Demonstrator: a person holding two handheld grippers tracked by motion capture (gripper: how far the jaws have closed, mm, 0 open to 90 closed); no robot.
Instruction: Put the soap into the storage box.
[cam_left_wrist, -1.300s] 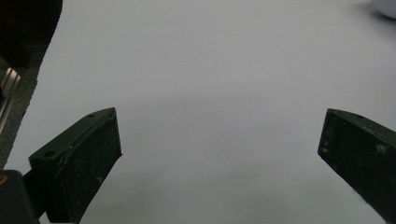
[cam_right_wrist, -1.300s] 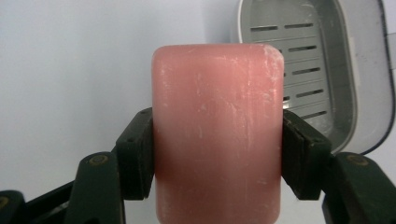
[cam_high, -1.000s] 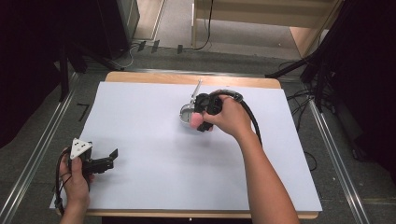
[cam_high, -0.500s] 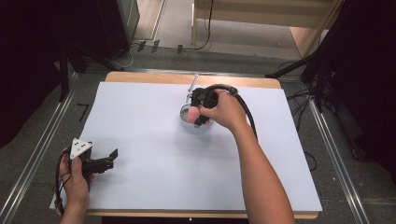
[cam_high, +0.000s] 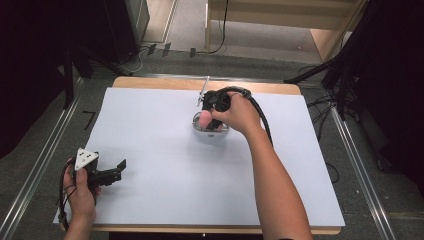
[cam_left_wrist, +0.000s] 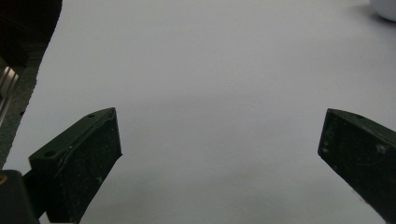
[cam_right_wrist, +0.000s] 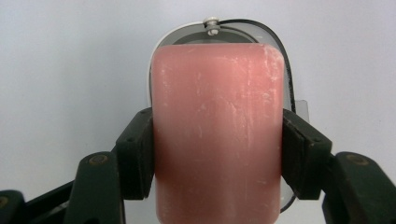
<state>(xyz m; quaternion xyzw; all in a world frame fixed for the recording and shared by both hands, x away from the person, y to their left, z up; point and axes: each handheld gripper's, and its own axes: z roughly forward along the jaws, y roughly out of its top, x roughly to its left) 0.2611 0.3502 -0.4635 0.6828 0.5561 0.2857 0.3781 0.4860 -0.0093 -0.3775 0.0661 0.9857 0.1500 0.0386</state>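
Right gripper (cam_right_wrist: 217, 149) shifted left, jaws clamping scuffed pink block (cam_right_wrist: 217, 130)

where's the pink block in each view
High view: pink block upper centre, in the right claw, over a round dish.
Left gripper view: not in this picture.
Right gripper view: block centre, clamped.
Shared landmark: the white table sheet.

Your counter (cam_high: 150, 83) is a wooden top almost fully covered by a white sheet (cam_high: 165, 150), with bare wood showing along the far edge. A small round dish (cam_high: 210, 134) sits on the sheet right of the far middle. Your left hand (cam_high: 80, 197) rests at the sheet's near-left corner.
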